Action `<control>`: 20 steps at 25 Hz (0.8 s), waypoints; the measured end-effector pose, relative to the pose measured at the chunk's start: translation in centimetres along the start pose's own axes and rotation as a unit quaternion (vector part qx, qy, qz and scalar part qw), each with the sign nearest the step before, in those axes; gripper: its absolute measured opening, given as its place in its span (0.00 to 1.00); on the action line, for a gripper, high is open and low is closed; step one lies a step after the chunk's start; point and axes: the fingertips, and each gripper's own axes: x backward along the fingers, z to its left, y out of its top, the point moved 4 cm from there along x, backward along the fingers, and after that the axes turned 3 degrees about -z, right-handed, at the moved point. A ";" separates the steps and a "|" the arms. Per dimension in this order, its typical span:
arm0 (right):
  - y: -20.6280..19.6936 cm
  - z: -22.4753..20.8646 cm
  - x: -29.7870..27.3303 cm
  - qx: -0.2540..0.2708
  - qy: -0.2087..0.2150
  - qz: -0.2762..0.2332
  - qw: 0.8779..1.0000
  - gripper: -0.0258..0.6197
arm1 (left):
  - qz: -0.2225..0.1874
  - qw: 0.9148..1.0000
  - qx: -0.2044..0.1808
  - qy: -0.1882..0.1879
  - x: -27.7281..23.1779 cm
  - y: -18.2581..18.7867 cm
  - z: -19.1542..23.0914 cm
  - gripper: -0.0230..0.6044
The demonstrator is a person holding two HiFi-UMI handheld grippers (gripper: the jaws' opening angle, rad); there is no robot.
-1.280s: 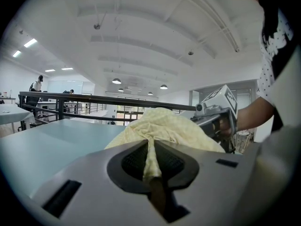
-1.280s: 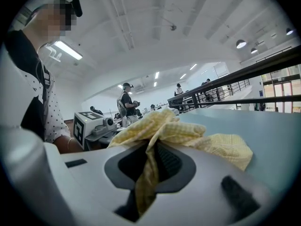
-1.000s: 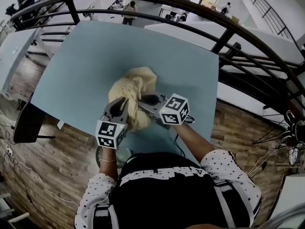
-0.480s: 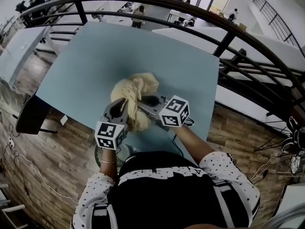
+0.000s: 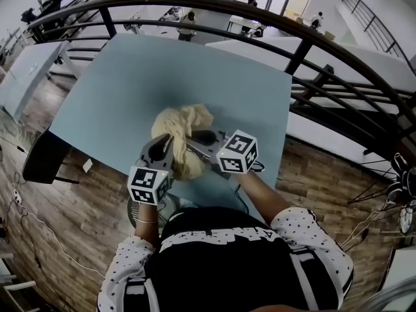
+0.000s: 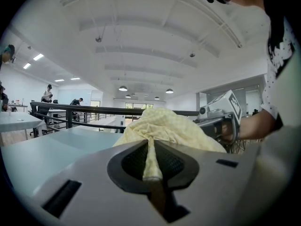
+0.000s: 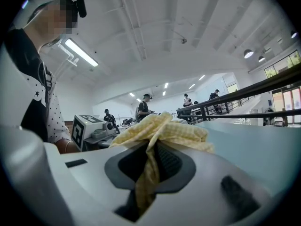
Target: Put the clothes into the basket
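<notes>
Currently I hold crumpled pale-yellow checked cloth (image 5: 183, 123) over light-blue table (image 5: 123, 77), near side; left gripper (image 6: 151, 150), right gripper (image 7: 149, 166) jaws both pinching cloth folds.

Wearer: black top (image 5: 227, 259) with a white lettered band; white sleeves (image 5: 125, 275) speckled black. Left tongs (image 5: 169, 149), right tongs (image 5: 197, 149): grey shells, black pads (image 6: 171, 164), each with a black-and-white marker cube (image 5: 148, 186).

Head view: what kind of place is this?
Probably a big open workshop or lab hall, maybe a mezzanine: a curved black railing behind the table, people among white desks beyond, and a high ceiling with lamps.
</notes>
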 end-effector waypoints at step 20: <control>0.2 4.1 4.3 0.001 0.014 -0.024 1.000 0.12 | -0.008 1.000 -0.002 0.017 3.1 0.4 -5.1 0.12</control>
